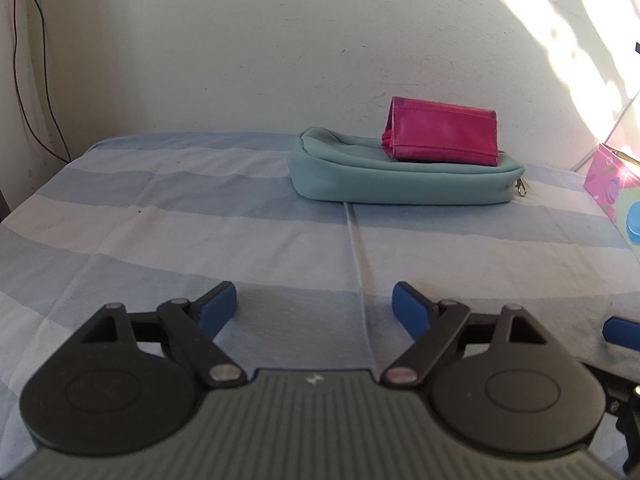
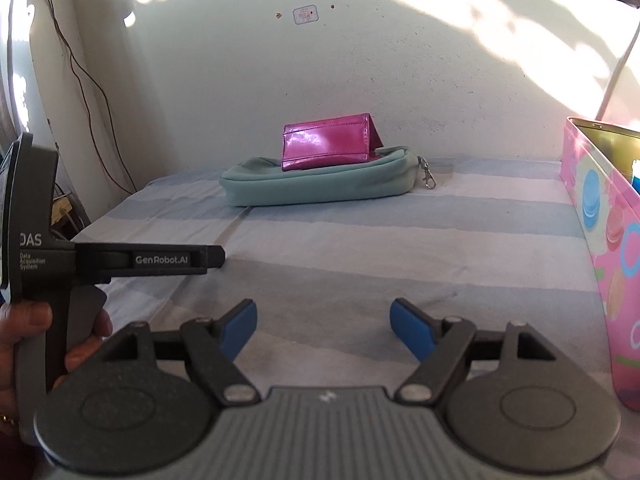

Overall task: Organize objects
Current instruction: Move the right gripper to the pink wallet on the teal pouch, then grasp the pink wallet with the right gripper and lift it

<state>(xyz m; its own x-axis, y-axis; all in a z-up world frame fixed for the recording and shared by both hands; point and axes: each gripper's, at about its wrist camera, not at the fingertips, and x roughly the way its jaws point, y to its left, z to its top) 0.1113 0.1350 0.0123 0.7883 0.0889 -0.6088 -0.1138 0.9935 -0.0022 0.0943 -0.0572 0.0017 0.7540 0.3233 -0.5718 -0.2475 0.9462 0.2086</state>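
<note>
A magenta wallet (image 1: 442, 136) (image 2: 326, 147) lies on top of a teal pouch (image 1: 400, 178) (image 2: 320, 186), which rests against the far wall on a blue-and-white striped cloth (image 1: 200, 208) (image 2: 400, 248). A metal clip (image 2: 429, 178) hangs off the pouch's right end. My left gripper (image 1: 314, 308) is open over the near part of the cloth, nothing between its blue pads. My right gripper (image 2: 324, 326) is open too, empty, and well short of the pouch. Seen from the side in the right wrist view, the left gripper (image 2: 218, 259) is held by a hand (image 2: 40, 340).
A pink tin box (image 2: 600, 248) (image 1: 612, 188) with macaron pictures stands open along the cloth's right side. Cables (image 1: 36, 80) (image 2: 92, 100) hang down the wall at the left. A blue pad (image 1: 622, 332) of the right gripper shows at the right edge of the left wrist view.
</note>
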